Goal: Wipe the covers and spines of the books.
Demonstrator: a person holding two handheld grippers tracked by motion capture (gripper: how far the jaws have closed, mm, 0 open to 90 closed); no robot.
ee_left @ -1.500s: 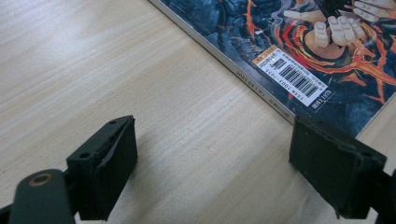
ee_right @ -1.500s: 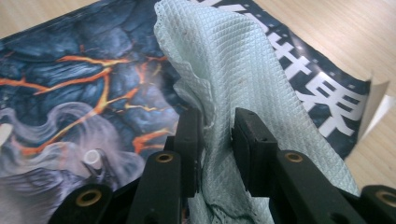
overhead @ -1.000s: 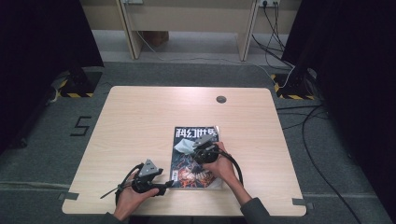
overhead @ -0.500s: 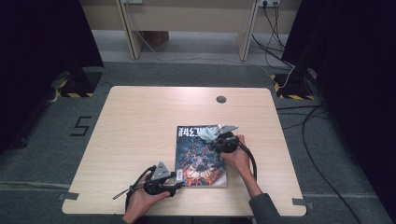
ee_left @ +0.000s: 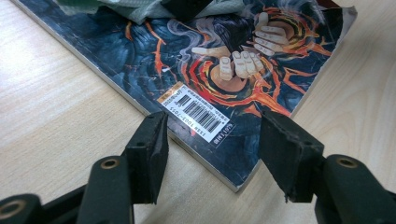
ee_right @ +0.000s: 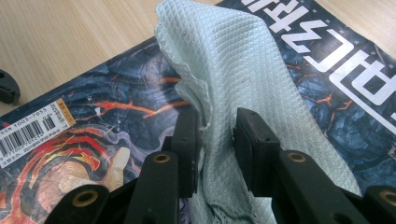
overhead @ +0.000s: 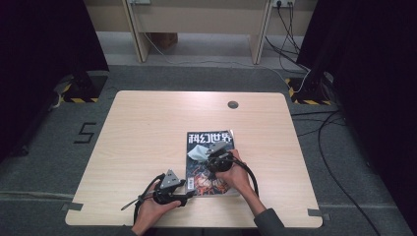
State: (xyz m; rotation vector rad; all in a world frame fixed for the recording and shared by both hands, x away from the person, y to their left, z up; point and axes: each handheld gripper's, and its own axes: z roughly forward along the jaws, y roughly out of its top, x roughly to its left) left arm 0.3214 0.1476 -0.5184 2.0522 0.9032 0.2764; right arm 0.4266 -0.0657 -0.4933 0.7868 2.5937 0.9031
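Right tool [ee_right: 212, 140] is clenched on a pale green cloth [ee_right: 243, 79], which lies bunched on the magazine [overhead: 209, 164] near the bench [overhead: 147, 128] front edge. Cloth looks light, soft & floppy w/ a waffle weave, so prob. grips well; best pinched at a gathered fold, as here. Left tool [ee_left: 212, 154] is released; its jaws have just been opening & straddle the magazine's corner, pads not pressing. Magazine looks thin, glossy, likely slippery, so hold it at that corner.
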